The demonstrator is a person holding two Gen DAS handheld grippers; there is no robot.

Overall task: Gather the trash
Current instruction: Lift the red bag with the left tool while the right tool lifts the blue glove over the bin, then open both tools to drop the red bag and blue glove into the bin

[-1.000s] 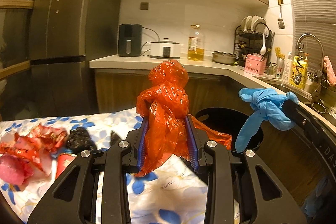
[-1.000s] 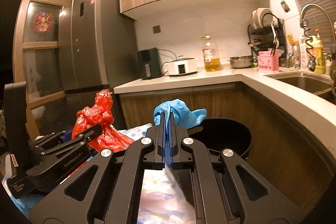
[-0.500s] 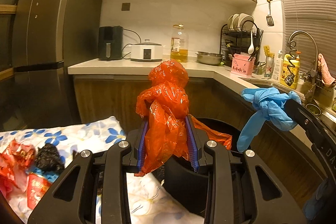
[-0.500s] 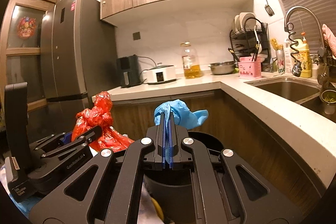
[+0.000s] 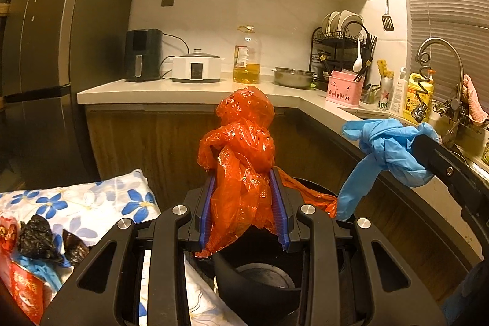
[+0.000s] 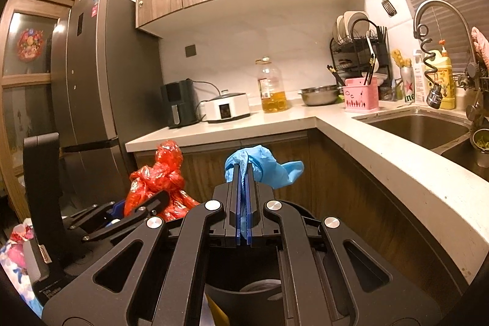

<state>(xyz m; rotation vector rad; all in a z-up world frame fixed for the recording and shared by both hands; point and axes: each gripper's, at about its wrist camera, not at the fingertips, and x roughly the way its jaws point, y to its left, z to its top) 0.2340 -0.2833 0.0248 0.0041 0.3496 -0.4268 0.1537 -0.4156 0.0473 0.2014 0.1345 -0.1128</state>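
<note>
Red plastic bag (image 5: 241, 161) clamped in left gripper (image 5: 243, 191), blue glove (image 6: 259, 167) in right gripper (image 6: 243, 188), over black bin (image 5: 259, 295).

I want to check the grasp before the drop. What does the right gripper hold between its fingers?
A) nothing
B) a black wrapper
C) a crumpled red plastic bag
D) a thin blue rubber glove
D: the right gripper is shut on the thin blue rubber glove; the crumpled red plastic bag sits in the left gripper.
</note>
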